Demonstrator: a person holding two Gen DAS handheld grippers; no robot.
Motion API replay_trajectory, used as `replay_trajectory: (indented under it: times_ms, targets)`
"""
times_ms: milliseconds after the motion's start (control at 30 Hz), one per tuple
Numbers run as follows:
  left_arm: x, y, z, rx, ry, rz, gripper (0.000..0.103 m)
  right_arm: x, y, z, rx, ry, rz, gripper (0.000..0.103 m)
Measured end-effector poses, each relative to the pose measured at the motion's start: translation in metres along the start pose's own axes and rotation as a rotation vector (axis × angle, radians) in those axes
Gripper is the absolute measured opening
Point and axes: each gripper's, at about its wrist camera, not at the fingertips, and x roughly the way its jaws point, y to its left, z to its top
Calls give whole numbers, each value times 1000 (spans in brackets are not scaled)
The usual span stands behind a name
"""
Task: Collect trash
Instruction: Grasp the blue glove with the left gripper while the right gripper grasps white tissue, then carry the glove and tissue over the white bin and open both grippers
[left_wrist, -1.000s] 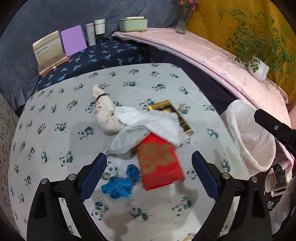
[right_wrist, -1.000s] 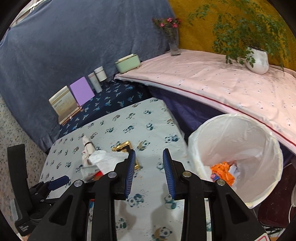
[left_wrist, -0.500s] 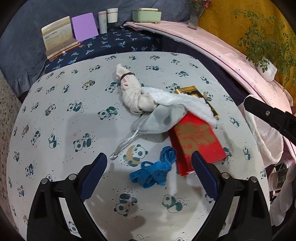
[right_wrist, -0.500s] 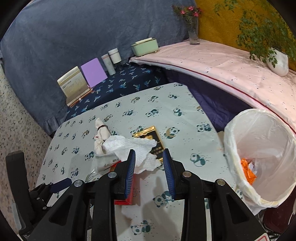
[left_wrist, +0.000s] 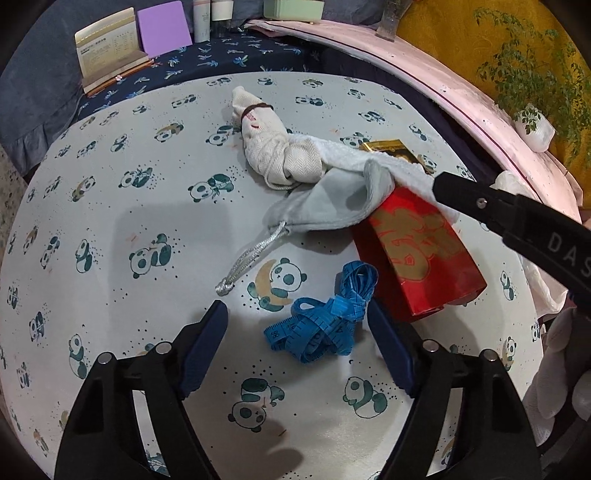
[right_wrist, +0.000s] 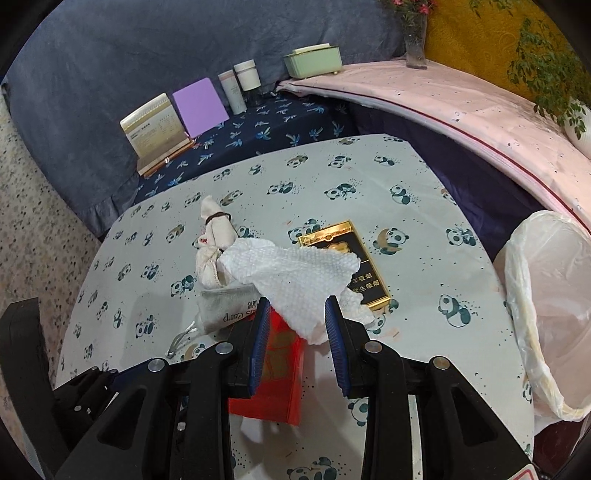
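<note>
Left gripper, fingers apart, straddles the tangled blue measuring tape; bare panda-print desk lies leftward. Right gripper fingers part-spread flank the white textured tissue; grey pouch reads "Carp".

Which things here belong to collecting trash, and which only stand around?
For the job: white tissue, red box, blue tape measure, bin with liner.
Just there: purple card, green box, potted plant.
</note>
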Motion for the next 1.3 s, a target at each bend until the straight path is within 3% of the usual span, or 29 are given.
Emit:
replay_trajectory:
  times_ms: [133, 333, 600, 1300]
  targets:
    - [4, 1, -2, -4, 13, -19, 69, 8, 2, -1, -6, 16, -3, 30]
    - [5, -2, -1, 2, 15, -50, 51, 18, -1, -5, 0, 41, -3, 30]
    - [-1, -6, -2, 6, 8, -58, 36, 10, -5, -5, 5, 12, 2, 6]
    - [-57, -46, 18, 69, -115, -64, 34, -97, -44, 27, 97, -255, 6, 4]
